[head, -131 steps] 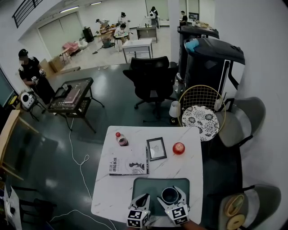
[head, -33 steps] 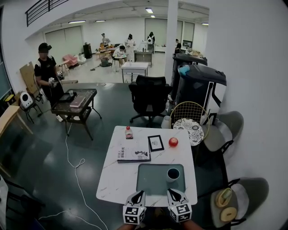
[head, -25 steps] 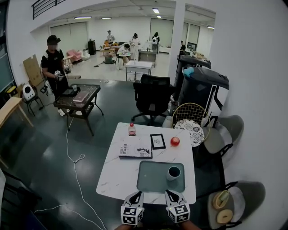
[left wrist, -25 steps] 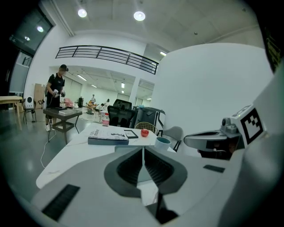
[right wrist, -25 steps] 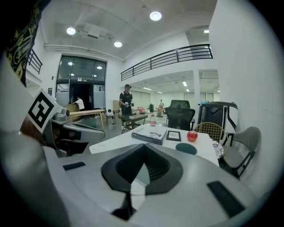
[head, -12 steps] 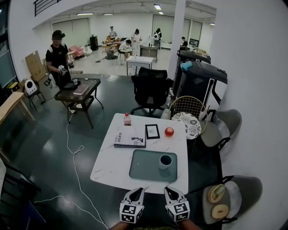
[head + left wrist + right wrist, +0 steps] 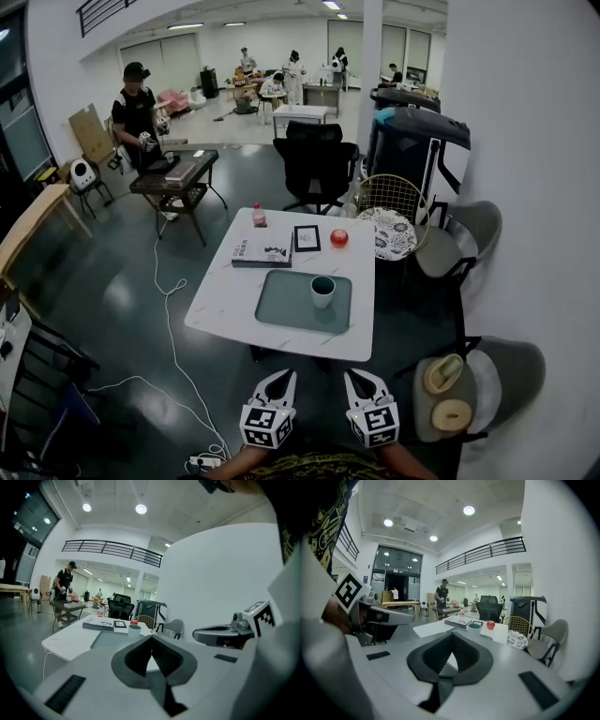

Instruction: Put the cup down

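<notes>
Cup [image 7: 322, 291] upright on tray [image 7: 279, 305], placement judged done; L gripper [image 7: 279, 382] & R gripper [image 7: 358, 382] both closed, empty, well off table [image 7: 225, 300].

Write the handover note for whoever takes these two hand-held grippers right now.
Left hand-held gripper: jaws together, nothing in them, held short of the table.
Right hand-held gripper: jaws together, empty, beside the left one.
Cup: upright on the grey tray, toward its right end, touched by neither gripper.
Done: the cup is down.
Left: nothing on the cup, as far as the views show. The book, picture frame, apple and bottle at the far edge are not part of the job.
</notes>
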A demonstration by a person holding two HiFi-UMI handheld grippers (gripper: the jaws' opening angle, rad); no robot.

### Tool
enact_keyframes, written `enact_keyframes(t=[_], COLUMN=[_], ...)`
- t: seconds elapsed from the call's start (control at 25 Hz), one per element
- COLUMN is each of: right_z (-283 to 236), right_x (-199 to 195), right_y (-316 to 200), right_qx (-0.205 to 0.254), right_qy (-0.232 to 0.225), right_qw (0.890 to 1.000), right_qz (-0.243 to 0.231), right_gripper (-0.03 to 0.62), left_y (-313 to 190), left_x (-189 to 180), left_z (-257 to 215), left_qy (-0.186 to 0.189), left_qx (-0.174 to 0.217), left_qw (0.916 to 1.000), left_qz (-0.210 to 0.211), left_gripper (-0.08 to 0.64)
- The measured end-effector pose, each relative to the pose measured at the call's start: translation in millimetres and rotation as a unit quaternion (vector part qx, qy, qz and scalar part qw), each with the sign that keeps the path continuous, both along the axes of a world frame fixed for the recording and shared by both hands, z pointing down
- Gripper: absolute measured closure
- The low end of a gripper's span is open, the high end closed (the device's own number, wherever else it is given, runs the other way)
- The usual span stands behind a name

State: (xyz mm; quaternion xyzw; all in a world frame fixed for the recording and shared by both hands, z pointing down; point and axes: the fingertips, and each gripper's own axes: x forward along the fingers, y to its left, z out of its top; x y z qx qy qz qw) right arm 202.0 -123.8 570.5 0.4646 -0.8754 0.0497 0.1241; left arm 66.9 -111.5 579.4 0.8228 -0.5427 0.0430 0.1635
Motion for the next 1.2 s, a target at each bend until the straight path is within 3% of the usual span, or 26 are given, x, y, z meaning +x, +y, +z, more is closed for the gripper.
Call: enact_keyframes(t=[0.36, 0.68, 1.2], right_z=[-0.1, 8.1, 14.3], right_x=[46.7, 60.9, 41.9], right_y=[87.2, 113.9, 113.0], right_qx=[-0.018, -0.032, -0.041], right_qy=[-0.004, -0.016, -0.009], right_qw=[1.000, 0.999, 0.999], right_qz=[-0.016, -0.015, -0.023], right_gripper=[0.586, 0.586, 0.588], left_y=[94.1, 117.7, 120.3], left_x=[45.1, 55.6, 35.9], left_z=[0.3, 3.2, 12.9], left_qy=[-0.008, -0.020, -0.023], left_qx=[-0.013, -0.019, -0.032], left_qw=[0.9999, 0.9996, 0.9991], left_qz=[-0.007, -0.009, -0.016], left_gripper=[0.549, 0.549, 0.549])
